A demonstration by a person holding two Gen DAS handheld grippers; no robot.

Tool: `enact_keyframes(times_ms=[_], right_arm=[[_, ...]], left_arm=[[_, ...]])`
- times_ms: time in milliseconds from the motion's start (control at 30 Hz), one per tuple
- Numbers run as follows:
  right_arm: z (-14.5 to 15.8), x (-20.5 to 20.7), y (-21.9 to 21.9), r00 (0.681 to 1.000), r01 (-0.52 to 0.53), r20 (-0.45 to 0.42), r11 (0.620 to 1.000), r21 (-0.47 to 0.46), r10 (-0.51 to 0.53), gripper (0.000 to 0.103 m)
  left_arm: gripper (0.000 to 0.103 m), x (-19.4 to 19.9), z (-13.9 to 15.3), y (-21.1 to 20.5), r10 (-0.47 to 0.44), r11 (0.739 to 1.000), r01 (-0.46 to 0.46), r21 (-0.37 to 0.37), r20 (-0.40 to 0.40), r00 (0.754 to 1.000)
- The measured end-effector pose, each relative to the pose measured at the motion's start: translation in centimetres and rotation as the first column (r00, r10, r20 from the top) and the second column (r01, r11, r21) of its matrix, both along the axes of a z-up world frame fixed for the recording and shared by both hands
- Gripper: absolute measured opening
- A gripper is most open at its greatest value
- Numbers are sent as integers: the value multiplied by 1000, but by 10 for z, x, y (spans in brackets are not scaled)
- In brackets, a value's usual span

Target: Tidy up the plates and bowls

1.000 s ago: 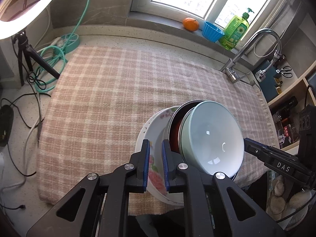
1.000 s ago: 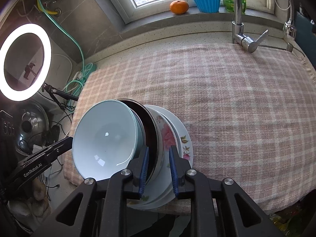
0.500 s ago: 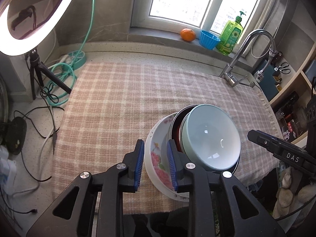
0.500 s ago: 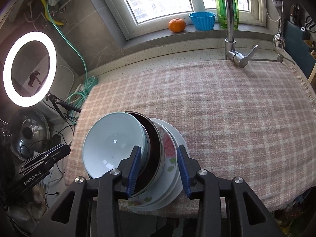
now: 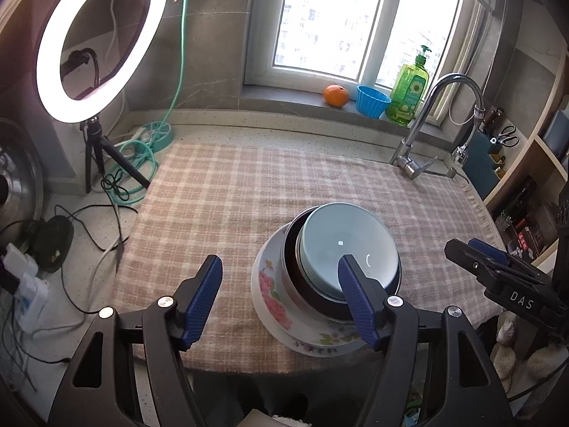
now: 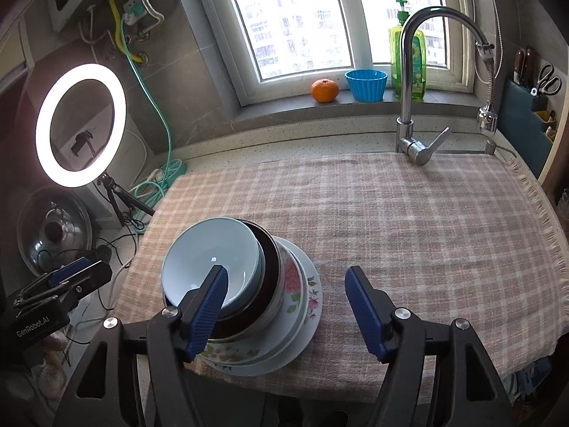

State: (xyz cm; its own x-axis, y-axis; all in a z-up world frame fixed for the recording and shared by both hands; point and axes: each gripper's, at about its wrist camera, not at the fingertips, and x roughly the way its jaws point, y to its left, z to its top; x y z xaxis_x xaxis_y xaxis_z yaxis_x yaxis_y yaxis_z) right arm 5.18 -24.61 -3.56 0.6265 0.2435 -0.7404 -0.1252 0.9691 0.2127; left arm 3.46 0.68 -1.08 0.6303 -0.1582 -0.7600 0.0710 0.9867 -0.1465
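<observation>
- Plates and bowls stand in one stack on the checked cloth [image 5: 249,192], near the cloth's front edge and toward its front left corner as the right wrist view shows it.
- Left gripper [image 5: 281,295]: its blue-padded jaws have just been opening and now stand wide apart, off the crockery; nothing is clamped, though one pad overlaps the stack's left rim in the view.
- Right gripper [image 6: 284,302]: its jaws have likewise just been opening and stand wide apart, gripping nothing; its left pad shows in front of the top bowl without pressing on it.
- At the top sits a pale blue bowl [image 6: 209,256], nested in a dark bowl [image 6: 270,249].
- Below these is a floral bowl [image 5: 270,295], and at the bottom a white floral plate [image 6: 309,299].
- Each gripper's tip shows at the side edge of the other camera's view, flanking the stack.
- Past the cloth's far right corner rises a chrome tap [image 6: 412,82].
- On the windowsill behind are an orange [image 6: 324,90], a blue cup [image 6: 366,84] and a green soap bottle [image 5: 409,96].
- Off the cloth's left edge glows a ring light [image 5: 103,39] on a small tripod, with cables around it.
</observation>
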Motion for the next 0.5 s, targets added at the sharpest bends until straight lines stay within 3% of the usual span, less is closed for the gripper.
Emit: enact_keyframes(times_ms=[100, 500], right_arm=[[2, -4, -3, 1000, 3, 3, 1000, 3, -3, 73], [5, -11, -14, 999, 41, 19, 999, 10, -42, 74]], left_arm=[[67, -2, 1, -1, 8, 1000, -8, 6, -3, 1000], [68, -6, 5, -12, -10, 1000, 9, 19, 9, 1000]])
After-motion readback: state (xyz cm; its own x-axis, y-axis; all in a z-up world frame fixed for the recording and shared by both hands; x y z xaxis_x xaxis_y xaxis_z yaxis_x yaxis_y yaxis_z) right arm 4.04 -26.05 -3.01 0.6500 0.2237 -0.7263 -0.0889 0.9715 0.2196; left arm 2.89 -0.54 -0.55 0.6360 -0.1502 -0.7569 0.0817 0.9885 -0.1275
